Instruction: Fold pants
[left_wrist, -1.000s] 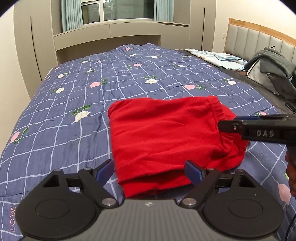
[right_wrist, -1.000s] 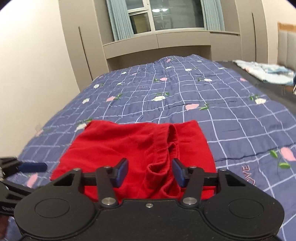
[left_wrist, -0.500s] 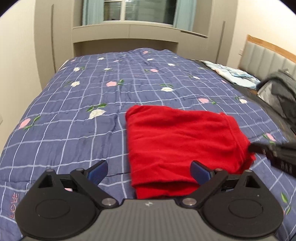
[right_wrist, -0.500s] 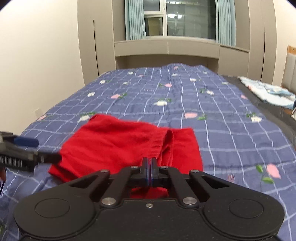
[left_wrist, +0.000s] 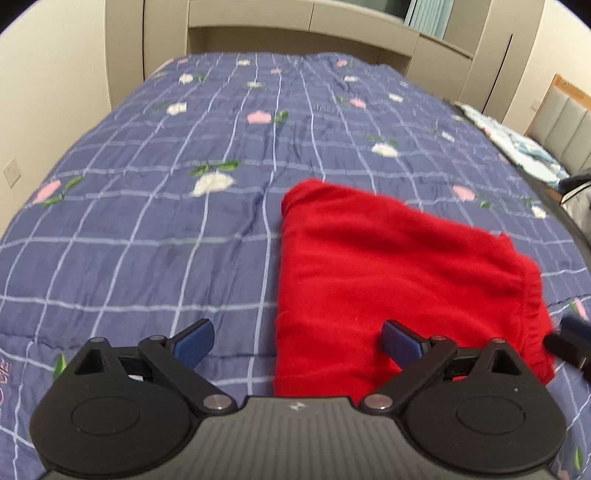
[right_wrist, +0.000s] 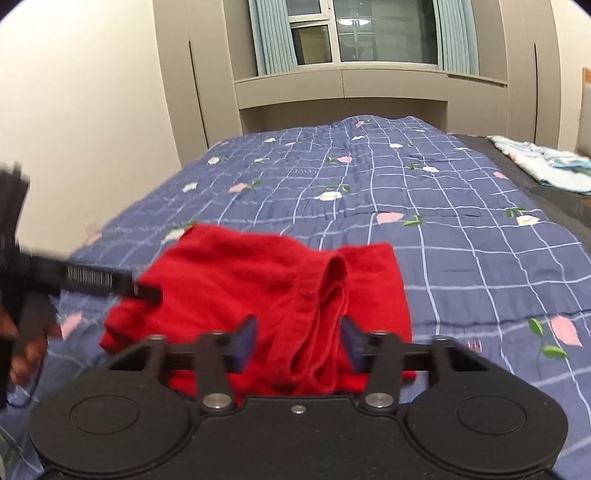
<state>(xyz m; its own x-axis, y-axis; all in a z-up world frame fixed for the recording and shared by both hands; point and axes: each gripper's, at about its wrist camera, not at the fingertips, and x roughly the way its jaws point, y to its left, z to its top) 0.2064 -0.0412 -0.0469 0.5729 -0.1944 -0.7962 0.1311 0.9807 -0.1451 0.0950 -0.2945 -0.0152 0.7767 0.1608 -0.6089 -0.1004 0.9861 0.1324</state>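
Scene: red pants (left_wrist: 391, 266) lie folded into a compact bundle on a blue checked floral quilt (left_wrist: 155, 236) covering a bed, the waistband (right_wrist: 332, 291) bunched at the near right edge in the right wrist view.
Left gripper (left_wrist: 295, 341): fingers spread wide and holding nothing; one blue pad (left_wrist: 194, 341) hangs over bare quilt, the other over the bundle's near left part.
Right gripper (right_wrist: 298, 341): fingers parted and empty, straddling the waistband ridge just ahead of them.
Step in hand: judged to be a final tidying or one more fold of an already compact bundle.
Doing it well: a grip should probably take all layers at the waistband together, since the soft fleece-like cloth could slide and open the fold; the left fingers would do best pinning the opposite edge flat.
Risk: both views are blurred, so exact contact with the cloth cannot be told.
Containers: none shows; pale blue bedding (right_wrist: 546, 168) lies loose on the bed's far right side.
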